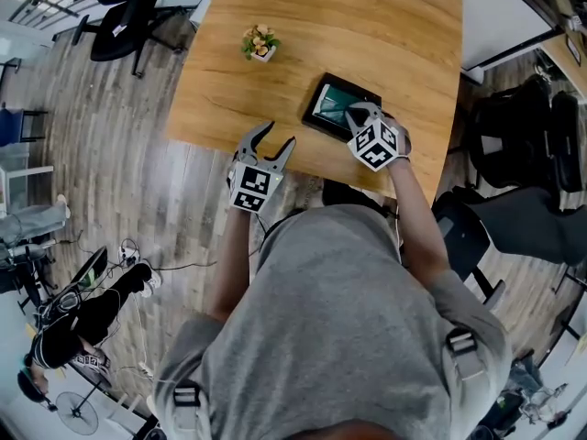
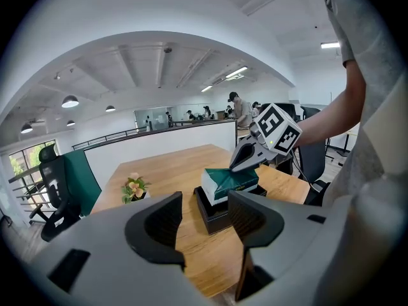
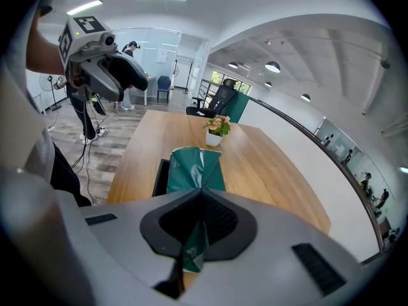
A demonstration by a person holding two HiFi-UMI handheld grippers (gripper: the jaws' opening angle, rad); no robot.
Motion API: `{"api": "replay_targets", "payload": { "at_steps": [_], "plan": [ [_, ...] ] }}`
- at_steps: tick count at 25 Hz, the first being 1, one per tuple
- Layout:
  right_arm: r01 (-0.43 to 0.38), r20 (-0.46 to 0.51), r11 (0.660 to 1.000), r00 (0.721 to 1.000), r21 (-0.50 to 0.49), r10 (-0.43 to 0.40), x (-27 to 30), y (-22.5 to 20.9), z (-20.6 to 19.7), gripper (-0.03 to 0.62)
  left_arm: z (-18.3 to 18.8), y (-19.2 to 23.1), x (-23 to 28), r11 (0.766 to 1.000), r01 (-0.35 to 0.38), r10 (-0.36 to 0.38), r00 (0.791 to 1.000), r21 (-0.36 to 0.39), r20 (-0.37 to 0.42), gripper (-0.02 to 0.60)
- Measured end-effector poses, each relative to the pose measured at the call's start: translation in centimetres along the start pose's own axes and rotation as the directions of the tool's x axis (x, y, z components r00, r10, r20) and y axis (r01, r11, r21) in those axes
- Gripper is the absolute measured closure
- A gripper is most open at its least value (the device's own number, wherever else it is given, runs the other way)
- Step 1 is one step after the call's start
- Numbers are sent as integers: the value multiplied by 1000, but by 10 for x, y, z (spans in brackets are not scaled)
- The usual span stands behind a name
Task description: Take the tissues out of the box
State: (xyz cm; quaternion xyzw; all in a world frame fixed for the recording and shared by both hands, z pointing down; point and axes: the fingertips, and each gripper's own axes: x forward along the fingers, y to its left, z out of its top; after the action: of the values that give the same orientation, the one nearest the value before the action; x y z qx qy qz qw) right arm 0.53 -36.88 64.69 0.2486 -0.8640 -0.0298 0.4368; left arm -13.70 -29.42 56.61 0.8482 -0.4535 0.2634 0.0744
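Pinching the green tissue pack [image 3: 196,166], the right tongs [image 3: 203,194] clamp; left tongs [image 2: 204,201] stand spread.

The box [image 1: 314,117] sits on the tabletop [image 1: 367,35], close to its near edge and right of the middle. The tissue pack [image 1: 330,106] stands in the box, rising above its rim. The right tongs [image 1: 354,114] are over the box's near right end, pinching the top of the pack. The left tongs [image 1: 278,134] hang over the tabletop's near edge, left of the box and apart from it. A potted plant [image 1: 260,42] stands farther back and to the left, well apart from the box.
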Motion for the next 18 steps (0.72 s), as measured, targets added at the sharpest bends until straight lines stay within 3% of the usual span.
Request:
{"api": "replay_targets", "payload": {
  "at_steps": [18],
  "plan": [
    [103,19,995,994,4,-103,-34,10,19,586,-12,-12,-41,999,27,-28,999,31,39,342]
  ]
}}
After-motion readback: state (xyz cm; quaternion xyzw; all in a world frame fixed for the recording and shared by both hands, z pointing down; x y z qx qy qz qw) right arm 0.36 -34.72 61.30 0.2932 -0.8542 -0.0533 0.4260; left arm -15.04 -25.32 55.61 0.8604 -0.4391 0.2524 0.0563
